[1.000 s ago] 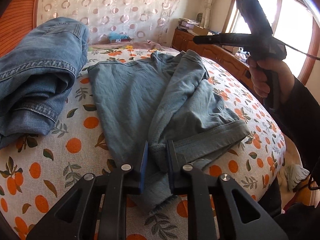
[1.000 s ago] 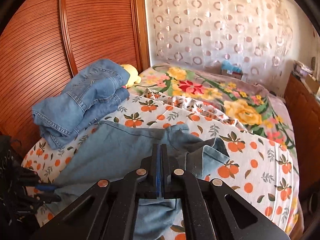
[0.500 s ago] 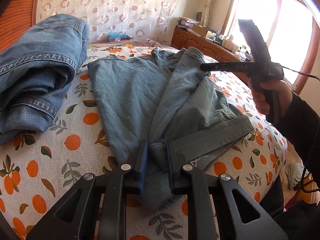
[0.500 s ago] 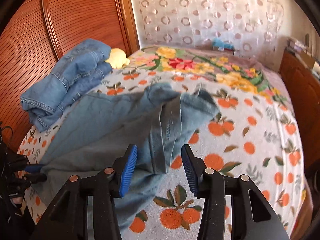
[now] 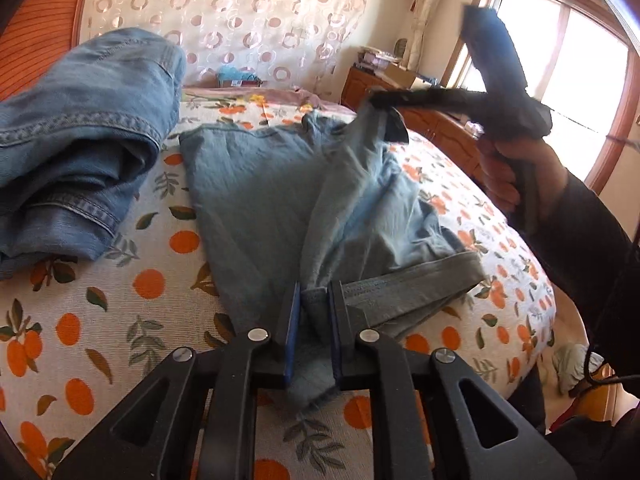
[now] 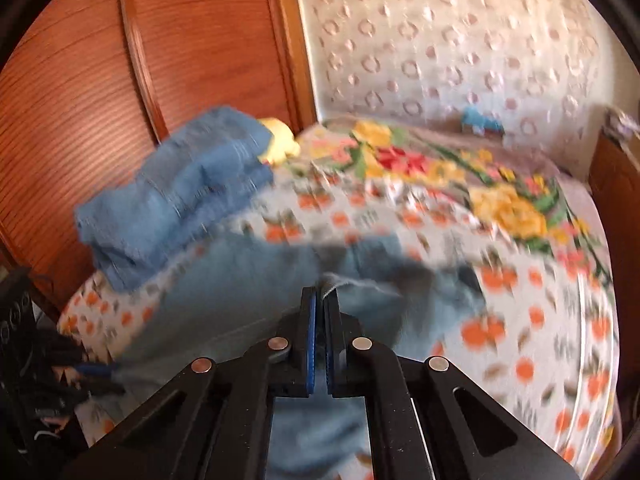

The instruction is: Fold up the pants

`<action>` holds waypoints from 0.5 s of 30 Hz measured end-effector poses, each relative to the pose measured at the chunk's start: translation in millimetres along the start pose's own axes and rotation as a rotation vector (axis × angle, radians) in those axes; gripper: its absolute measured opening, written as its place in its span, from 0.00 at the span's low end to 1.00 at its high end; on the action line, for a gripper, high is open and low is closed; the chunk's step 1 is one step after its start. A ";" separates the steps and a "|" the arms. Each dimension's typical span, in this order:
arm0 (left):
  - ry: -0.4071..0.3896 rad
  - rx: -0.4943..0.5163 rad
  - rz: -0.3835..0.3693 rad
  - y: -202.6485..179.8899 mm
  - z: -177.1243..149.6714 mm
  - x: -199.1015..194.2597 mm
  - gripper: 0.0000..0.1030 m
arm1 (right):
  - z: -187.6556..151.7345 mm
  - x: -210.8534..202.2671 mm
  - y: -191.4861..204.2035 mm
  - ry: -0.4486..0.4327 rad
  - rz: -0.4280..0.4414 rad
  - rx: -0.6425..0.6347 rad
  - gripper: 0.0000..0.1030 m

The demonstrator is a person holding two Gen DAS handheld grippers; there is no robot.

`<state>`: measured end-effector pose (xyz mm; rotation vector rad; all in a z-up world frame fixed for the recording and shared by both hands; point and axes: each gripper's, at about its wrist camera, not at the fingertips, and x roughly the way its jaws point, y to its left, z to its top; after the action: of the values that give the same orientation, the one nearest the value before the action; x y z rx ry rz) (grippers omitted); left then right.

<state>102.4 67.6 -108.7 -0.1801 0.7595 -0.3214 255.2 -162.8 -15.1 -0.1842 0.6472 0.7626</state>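
Our left gripper (image 5: pixel 312 332) stays clamped on the pants (image 5: pixel 256 188) hem; our right gripper (image 6: pixel 320 312), just closed, pinches their far edge, well beyond the hem.

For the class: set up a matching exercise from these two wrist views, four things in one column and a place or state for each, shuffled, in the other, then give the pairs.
Things
1. light blue pants
2. folded jeans
3. left gripper
4. right gripper

Places or states
A. stacked on the bed beside the wooden wardrobe
B. clamped on the pants' near edge
C. spread on the orange-print sheet
D. lifting a far fold of the pants

Pairs: 1-C, 2-A, 3-B, 4-D
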 end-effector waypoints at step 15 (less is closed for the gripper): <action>0.014 -0.062 0.026 15.6 -24.4 -17.1 0.13 | 54.3 110.2 50.4 0.048 0.140 -0.095 0.03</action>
<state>77.2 87.2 -119.3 -0.2269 0.7852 -0.2751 305.8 -41.8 -35.2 -0.2468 0.6750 0.9266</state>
